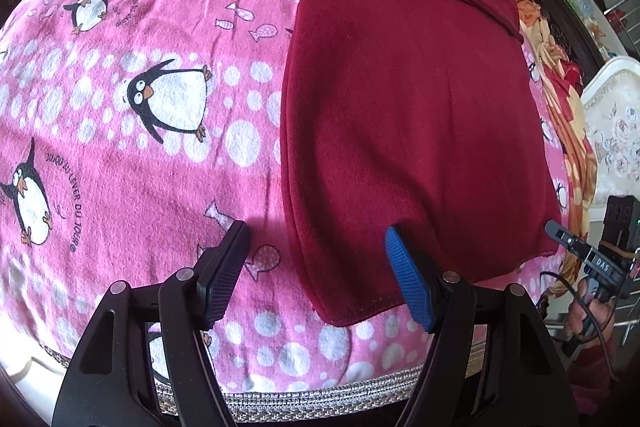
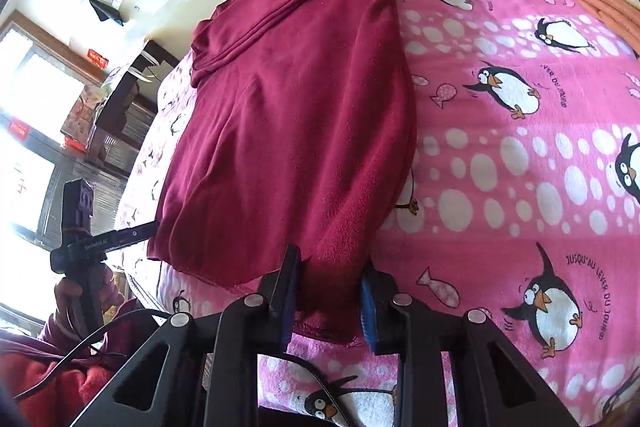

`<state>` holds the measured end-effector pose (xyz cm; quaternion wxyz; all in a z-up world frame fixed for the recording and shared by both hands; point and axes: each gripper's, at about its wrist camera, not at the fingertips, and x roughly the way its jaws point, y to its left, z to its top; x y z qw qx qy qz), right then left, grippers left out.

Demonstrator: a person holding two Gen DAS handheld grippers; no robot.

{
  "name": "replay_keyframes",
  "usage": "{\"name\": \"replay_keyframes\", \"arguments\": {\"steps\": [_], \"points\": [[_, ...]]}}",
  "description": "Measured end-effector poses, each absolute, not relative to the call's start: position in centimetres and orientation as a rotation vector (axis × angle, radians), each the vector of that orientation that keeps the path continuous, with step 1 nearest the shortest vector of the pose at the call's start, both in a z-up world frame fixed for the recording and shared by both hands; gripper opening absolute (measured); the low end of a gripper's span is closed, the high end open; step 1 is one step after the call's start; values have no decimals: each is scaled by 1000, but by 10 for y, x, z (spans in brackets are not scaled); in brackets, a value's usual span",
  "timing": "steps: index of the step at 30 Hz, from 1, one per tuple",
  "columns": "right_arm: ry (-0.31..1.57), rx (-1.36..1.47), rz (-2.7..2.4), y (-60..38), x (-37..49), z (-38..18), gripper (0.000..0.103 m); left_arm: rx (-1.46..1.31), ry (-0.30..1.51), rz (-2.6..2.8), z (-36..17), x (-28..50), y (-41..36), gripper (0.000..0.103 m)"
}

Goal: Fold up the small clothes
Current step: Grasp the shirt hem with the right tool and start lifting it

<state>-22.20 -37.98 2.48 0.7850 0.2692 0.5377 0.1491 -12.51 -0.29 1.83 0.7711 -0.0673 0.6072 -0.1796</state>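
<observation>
At the bottom of the left wrist view, the left claw is seen spread wide and holding nothing, with one pad over the pink penguin blanket and the blue pad over the near left corner of the garment. In the right wrist view, lower centre, the right claw is seen closed on a bunched fold at the garment's near hem. The dark red garment is laid lengthwise on the bed, running from the bottom centre to the top of both frames, with a folded band across its far end. Beyond it, pillows are glimpsed at the top edge. The step in hand is judged to be the gripping of the near hem. Next, the left corner would need to be pinched, and both corners lifted and carried toward the far end.
</observation>
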Motion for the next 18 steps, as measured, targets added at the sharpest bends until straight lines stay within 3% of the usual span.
{"name": "replay_keyframes", "arguments": {"steps": [7, 8, 10, 12, 16, 18], "points": [[1184, 604, 332, -386, -222, 23, 29, -81, 1342, -400, 16, -129, -17, 74], [1185, 604, 334, -388, -222, 23, 32, -76, 1341, -399, 16, -128, -18, 74], [1184, 616, 334, -392, -224, 23, 50, -78, 1344, -398, 15, -126, -21, 78], [1182, 632, 337, -394, -226, 21, 50, -98, 1350, -400, 14, -124, -23, 84], [1165, 624, 346, -393, -228, 21, 49, -111, 1360, -391, 14, -119, -29, 84], [1148, 617, 361, -390, -229, 22, 37, -127, 1363, -395, 14, -117, -29, 84]]}}
